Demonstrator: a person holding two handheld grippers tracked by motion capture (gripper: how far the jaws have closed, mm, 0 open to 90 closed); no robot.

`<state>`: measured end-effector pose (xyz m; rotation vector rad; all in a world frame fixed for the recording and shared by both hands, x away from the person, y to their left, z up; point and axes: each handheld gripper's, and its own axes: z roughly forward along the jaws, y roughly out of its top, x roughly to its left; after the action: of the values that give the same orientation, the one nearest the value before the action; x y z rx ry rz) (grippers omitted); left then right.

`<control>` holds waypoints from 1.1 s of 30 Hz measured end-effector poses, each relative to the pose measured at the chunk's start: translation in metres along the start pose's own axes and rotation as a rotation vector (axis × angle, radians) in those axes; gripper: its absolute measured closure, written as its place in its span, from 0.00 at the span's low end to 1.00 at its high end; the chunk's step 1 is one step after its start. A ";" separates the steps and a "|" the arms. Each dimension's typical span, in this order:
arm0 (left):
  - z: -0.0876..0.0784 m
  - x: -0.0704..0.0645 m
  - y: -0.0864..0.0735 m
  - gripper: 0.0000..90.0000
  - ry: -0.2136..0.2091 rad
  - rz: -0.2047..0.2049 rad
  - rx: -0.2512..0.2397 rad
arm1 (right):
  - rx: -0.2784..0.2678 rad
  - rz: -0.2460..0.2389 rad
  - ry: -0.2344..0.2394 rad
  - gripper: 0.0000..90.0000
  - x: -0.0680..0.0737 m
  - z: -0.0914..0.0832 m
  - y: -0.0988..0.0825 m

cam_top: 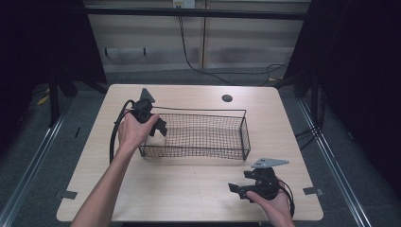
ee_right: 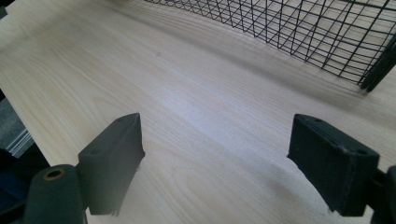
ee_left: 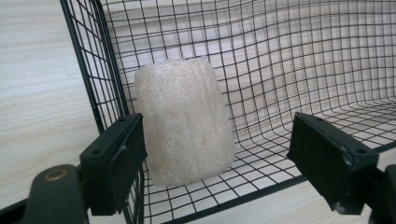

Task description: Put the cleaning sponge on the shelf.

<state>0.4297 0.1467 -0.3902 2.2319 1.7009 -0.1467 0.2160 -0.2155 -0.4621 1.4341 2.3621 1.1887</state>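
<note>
A pale, ribbed, cylinder-shaped sponge [ee_left: 184, 121] stands upright in a corner of the black wire basket [ee_left: 289, 56]. My left gripper [ee_left: 217, 140] is open around it: the left jaw is close beside the sponge and the right jaw is well apart from it. In the high view, my left gripper [cam_top: 158, 126] reaches into the left end of the basket [cam_top: 198, 152] with a hand around it. My right gripper [cam_top: 240, 182] rests low at the table's front right, open, and nothing is between its jaws [ee_right: 215, 135].
The light wooden table [cam_top: 189, 189] carries the basket at its middle. A round cable hole [cam_top: 227, 98] lies behind the basket. The basket's corner [ee_right: 369, 74] is near my right gripper. Dark curtains and floor rails flank the table.
</note>
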 end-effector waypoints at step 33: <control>-0.040 0.013 -0.055 0.22 -0.192 0.325 -0.242 | -0.011 0.011 -0.015 0.19 -0.003 -0.002 0.000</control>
<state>0.3769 0.1844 -0.3670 2.1952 1.1735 -0.0693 0.2165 -0.2187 -0.4617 1.4499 2.3371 1.1869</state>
